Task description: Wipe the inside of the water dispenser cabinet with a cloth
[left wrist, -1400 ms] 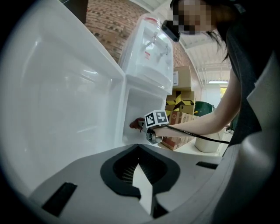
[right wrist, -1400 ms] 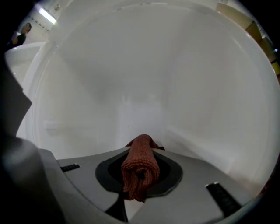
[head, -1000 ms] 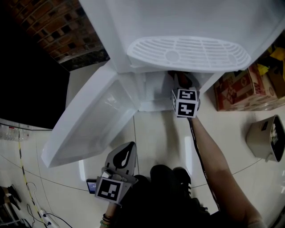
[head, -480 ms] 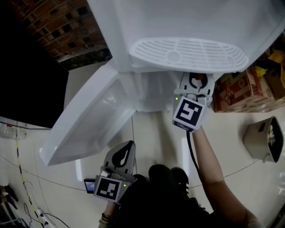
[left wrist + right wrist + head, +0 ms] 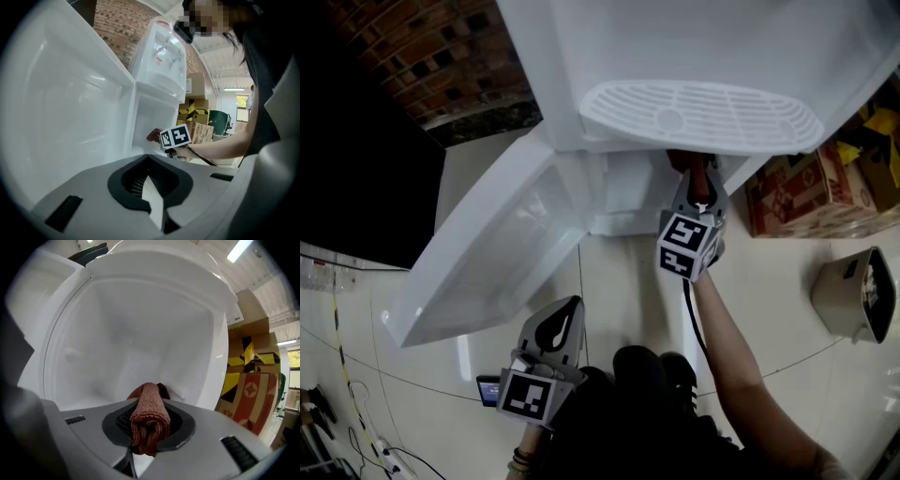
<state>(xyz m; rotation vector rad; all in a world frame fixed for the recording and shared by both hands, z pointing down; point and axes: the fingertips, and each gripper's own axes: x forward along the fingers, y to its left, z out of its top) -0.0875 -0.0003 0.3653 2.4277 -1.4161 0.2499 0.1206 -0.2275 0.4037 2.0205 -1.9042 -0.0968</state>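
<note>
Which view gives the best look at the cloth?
The right gripper view: the cloth shows large, folded, clamped between the jaws. The head view shows only a red tip under the drip tray; the left gripper view, a small patch.

Reddish-brown cloth (image 5: 150, 420), bunched into a thick fold, sits clamped between the jaws of the right gripper (image 5: 695, 184) inside the white cabinet (image 5: 140, 333), whose door (image 5: 487, 253) hangs open; possibly touching the rear wall.

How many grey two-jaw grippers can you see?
2. Left gripper, shut and empty, low beside the open white door; right gripper, shut on a rust-red cloth, at the white cabinet.
</note>
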